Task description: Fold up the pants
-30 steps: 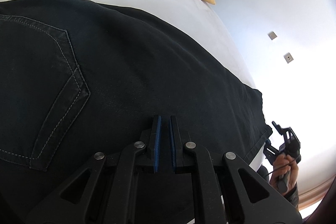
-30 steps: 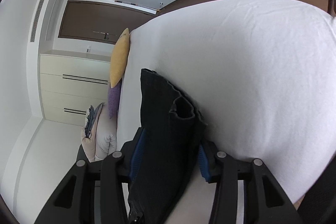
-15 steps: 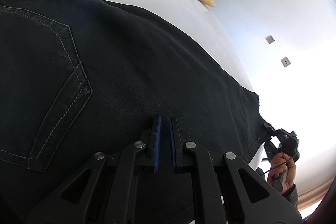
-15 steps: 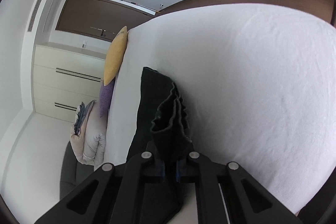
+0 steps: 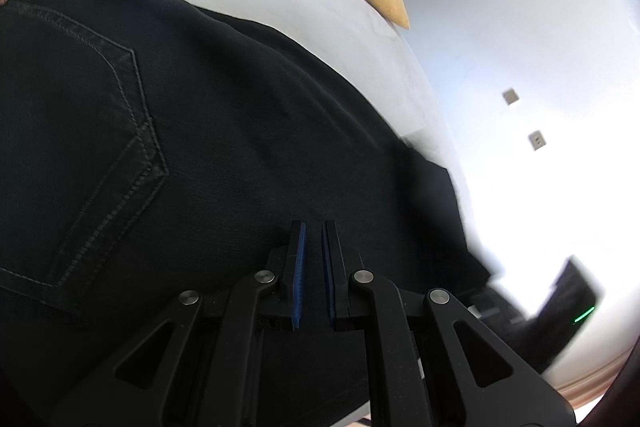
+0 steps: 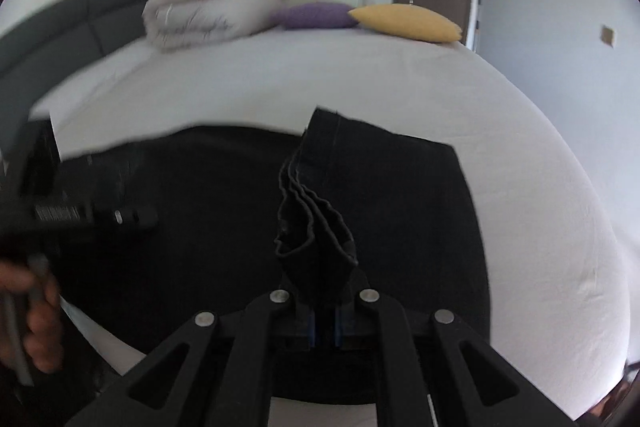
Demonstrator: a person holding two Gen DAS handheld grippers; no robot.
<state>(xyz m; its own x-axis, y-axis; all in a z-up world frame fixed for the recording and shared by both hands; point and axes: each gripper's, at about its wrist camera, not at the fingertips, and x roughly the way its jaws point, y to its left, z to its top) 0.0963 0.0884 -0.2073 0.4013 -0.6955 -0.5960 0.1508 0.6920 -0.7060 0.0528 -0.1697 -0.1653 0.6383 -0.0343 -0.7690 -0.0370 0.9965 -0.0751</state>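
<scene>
At the left of the scene, the left gripper hovered low over the seat of the black pants, its blue-lined fingers nearly together with only a thin gap between them. They had just eased apart slightly, and no cloth could be seen caught between them. It looked placed there to hold the waist end steady while the other end travelled. A stitched back pocket lay flat at the left of that view.

The pants rested on a white-sheeted bed, their long axis running left to right across the near half of the mattress, waist end at the left.

To the right, the right gripper pinched the bunched leg hems, its jaws having just closed on the stacked cuffs, which stood up in ripples above the fingers. The leg end appeared to be doubled back over the body of the garment, pointing toward the waist. That was judged to be the lengthwise fold under way, not yet laid down.

At the far side sat a bundled duvet, a purple cushion and a yellow cushion, well apart from the work.
</scene>
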